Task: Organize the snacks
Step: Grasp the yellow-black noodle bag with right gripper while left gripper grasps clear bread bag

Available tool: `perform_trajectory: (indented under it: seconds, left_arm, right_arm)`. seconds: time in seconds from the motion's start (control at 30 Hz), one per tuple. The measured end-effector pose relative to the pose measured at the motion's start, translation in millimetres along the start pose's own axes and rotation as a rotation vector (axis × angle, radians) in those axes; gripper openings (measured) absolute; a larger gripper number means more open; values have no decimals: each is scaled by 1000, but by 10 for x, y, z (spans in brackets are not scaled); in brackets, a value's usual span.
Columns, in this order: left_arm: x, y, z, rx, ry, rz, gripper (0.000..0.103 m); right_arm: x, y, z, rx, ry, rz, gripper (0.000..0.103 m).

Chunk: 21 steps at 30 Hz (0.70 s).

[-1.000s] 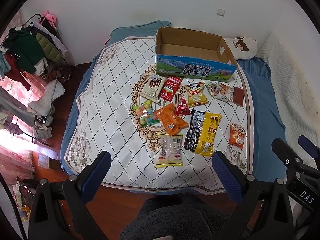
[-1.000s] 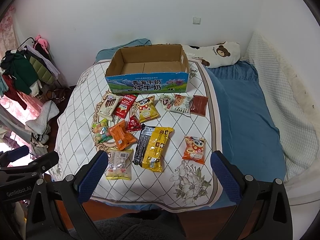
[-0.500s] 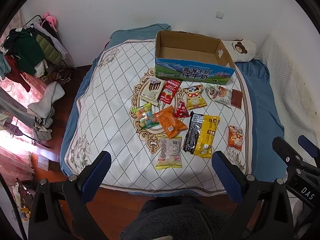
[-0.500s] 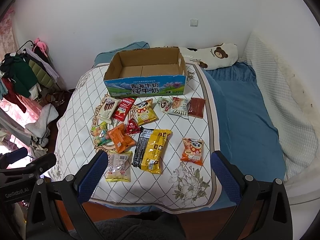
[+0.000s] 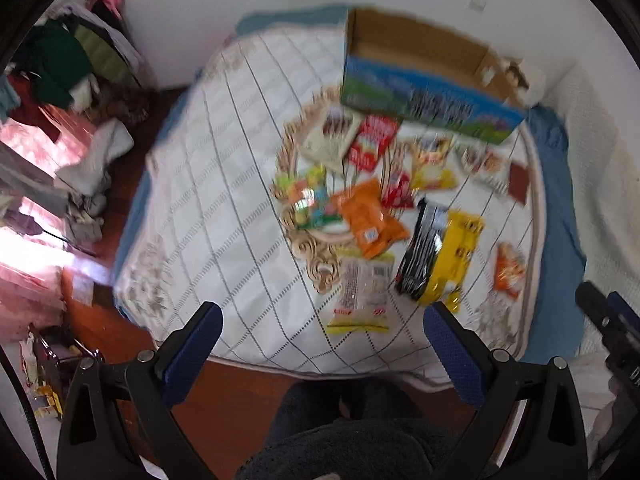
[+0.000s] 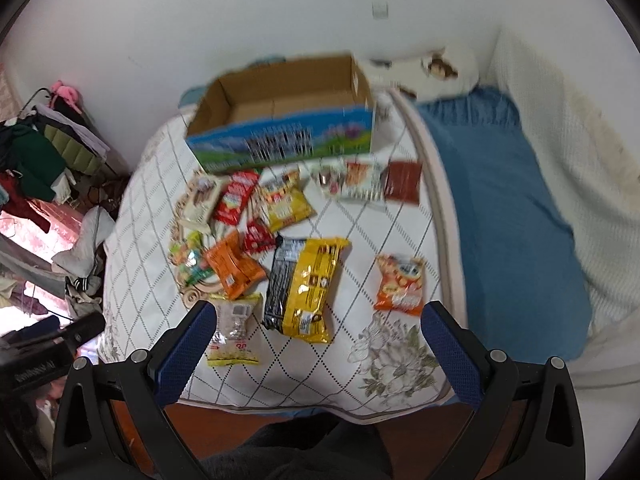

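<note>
Both views are motion-blurred. The left gripper [image 5: 320, 332] and the right gripper [image 6: 318, 330] hang above the near edge of the bed [image 6: 400, 364], jaws spread wide and empty. The snacks lie loose on the quilted cover in front of an open, empty cardboard box [image 6: 286, 116] that stands at the far end. A yellow-and-black pack [image 6: 306, 284] lies in the middle, an orange packet [image 6: 234, 268] just left of it, and a clear packet [image 6: 234, 330] nearest the left jaw of the right gripper. An orange panda bag [image 6: 400, 284] sits apart to the right. A bear pillow [image 6: 440, 68] lies beyond the box. Clothes [image 5: 60, 64] are heaped at the left.
</note>
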<state>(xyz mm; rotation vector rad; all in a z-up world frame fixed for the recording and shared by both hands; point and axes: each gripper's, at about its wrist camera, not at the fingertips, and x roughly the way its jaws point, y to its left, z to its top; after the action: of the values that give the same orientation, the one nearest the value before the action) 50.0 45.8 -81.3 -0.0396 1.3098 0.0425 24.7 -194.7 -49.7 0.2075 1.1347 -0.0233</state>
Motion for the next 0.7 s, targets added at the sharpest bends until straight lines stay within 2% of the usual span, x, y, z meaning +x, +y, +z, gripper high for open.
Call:
perform_trajectory:
  seconds: [0.07,0.1,0.33,0.4,0.47,0.53,0.63,0.7]
  left_arm:
    - [398,-28,25,15,92,-4,103]
    - [607,-59,33,20,134,-34,103]
    - [1828,-389,92,70,335,-78,103]
    - [2146,-473,57,88,388,-77,94]
    - [2323,-479,14,87,420,-83,59]
    - [2343,-412,-19,69,422,-98,56]
    - [2212,-235,-24,50,361,-48,56]
    - [2176,-88,-17,10,353,-37,56]
  right_arm:
    - [297,-34,-3,15,44,6,103]
    - [458,-49,1,23,70,11,103]
    - [1458,-97,-34,29,189,-9,103]
    - [1694,-98,-32,33,221,-13,103]
    - [1886,-75,-35,38,248,-11,103]
    - [2092,-18,-20,40,281,-2,103]
    - [2364,135,-1,52,325,19,103]
    - [2567,278,10,44,344,-12,103]
